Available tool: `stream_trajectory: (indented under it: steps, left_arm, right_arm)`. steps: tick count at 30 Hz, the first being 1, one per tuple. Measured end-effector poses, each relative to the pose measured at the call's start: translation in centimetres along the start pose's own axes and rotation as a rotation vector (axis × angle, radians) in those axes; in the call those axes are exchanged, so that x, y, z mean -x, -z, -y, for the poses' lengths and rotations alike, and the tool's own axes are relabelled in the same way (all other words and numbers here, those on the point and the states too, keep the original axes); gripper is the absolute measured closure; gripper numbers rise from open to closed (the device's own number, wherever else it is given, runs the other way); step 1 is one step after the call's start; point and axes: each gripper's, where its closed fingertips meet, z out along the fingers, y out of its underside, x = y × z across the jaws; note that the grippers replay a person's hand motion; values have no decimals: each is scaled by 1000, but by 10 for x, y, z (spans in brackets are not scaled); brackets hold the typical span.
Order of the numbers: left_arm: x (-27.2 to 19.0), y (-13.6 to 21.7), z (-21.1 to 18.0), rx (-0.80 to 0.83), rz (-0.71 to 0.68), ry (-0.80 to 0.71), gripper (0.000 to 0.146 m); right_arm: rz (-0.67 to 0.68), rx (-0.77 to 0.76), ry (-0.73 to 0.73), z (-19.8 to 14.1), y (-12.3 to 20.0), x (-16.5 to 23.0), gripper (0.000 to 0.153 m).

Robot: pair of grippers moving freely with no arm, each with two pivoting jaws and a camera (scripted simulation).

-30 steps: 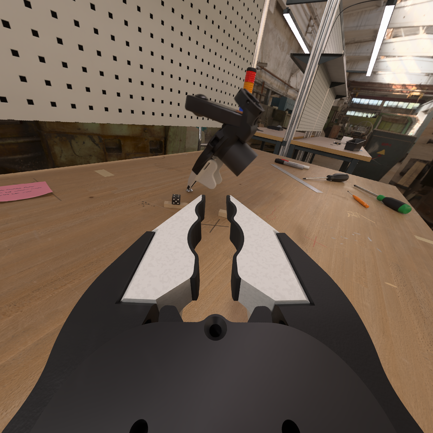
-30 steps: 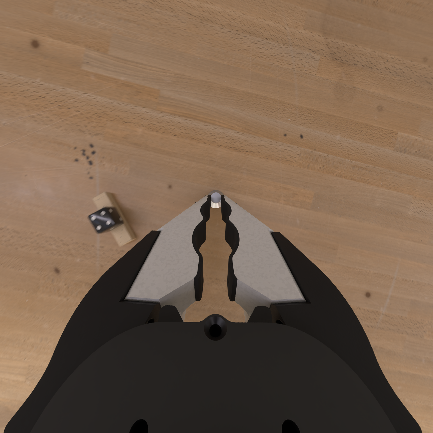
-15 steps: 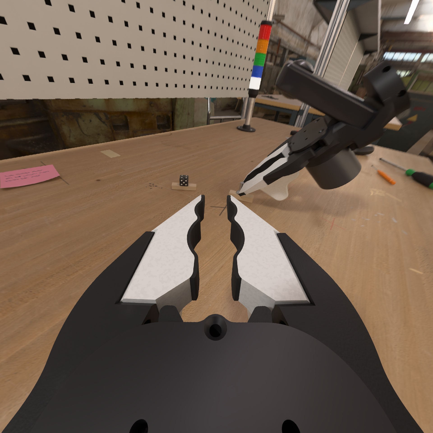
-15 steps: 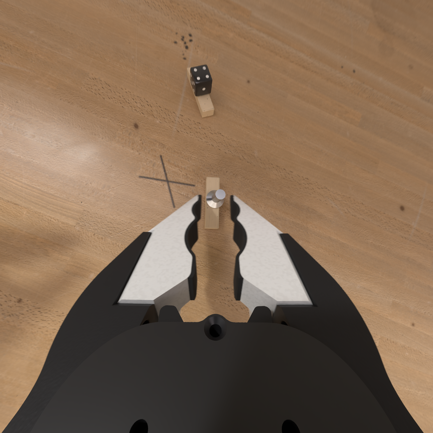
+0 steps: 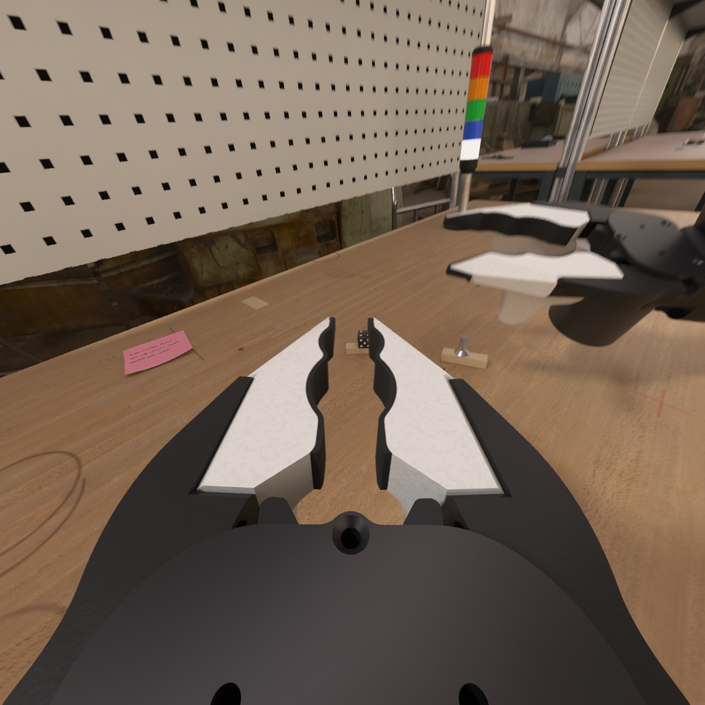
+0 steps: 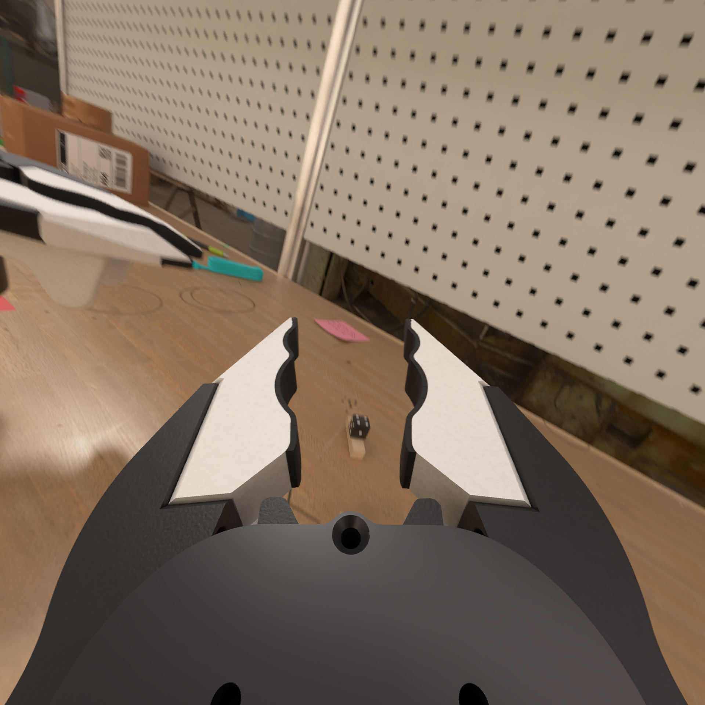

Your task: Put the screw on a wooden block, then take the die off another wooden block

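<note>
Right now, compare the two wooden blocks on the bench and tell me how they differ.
The left block carries the black die; the right block carries the silver screw, standing upright on its head. In the left wrist view, the left block sits framed between the left tongs, while the right block lies clear of them to the right. Both are pale, flat wooden slabs resting on the workbench.

Two blocks (image 5: pixel 464 359), one die (image 5: pixel 363 338), one screw (image 5: pixel 462 346)
</note>
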Motion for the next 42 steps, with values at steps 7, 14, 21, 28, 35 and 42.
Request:
stream_trajectory:
  steps: [7, 14, 21, 28, 35, 42]
  left_arm:
    - [-8, -16, -1, -42, -30, -98, 54]
    - [-2, -3, 19, -259, -25, -9, 22]
    - [3, 0, 28, -347, -17, 72, 10]
    - [8, -3, 18, -308, -22, 98, 45]
    - [13, -2, 12, -273, 28, 106, 146]
    - [17, 0, 6, -257, 8, 231, 146]
  right_arm:
    - [79, -195, -11, 34, -17, 2, 88]
    - [43, -350, -151, 40, -8, 2, 11]
    - [2, -426, -166, 51, 1, -2, 17]
    - [-147, -261, -75, 24, -4, -21, 67]
    - [7, 436, -224, -60, -37, -13, 125]
    - [104, 894, -259, -137, -52, -18, 107]
